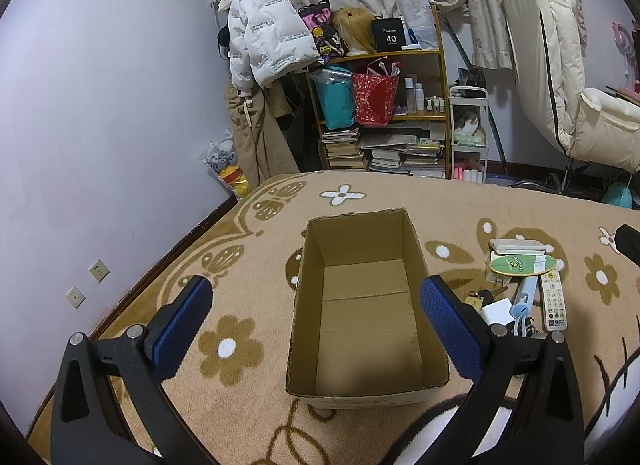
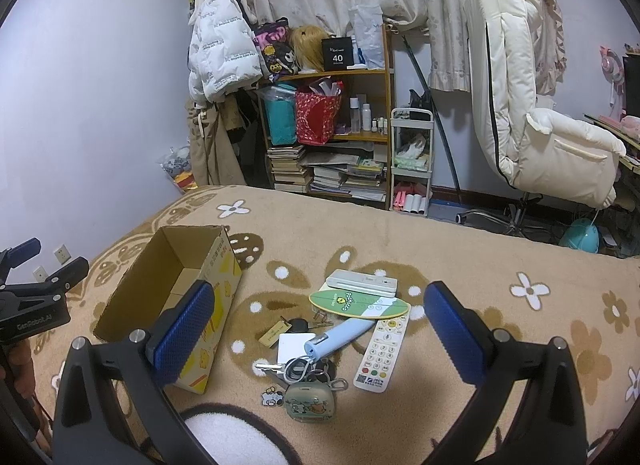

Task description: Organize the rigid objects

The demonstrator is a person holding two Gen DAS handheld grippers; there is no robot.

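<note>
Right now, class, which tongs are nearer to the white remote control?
Right. The right tongs hang open just above the white remote control; the left tongs hover over the cardboard box, off to its left.

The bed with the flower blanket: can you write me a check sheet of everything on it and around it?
Surface: tan flower-patterned blanket covering the bed.
Job's things: open brown cardboard box, empty; beside it a white remote control, green oval card, white flat case, light blue tube-shaped tool, white square card, keys with a cartoon pouch.
Clutter: nothing seen.
Tongs: left tongs open over the box; right tongs open over the pile.
Cables: nothing seen.
Surroundings: wooden bookshelf, white padded chair, white puffer jacket.
</note>
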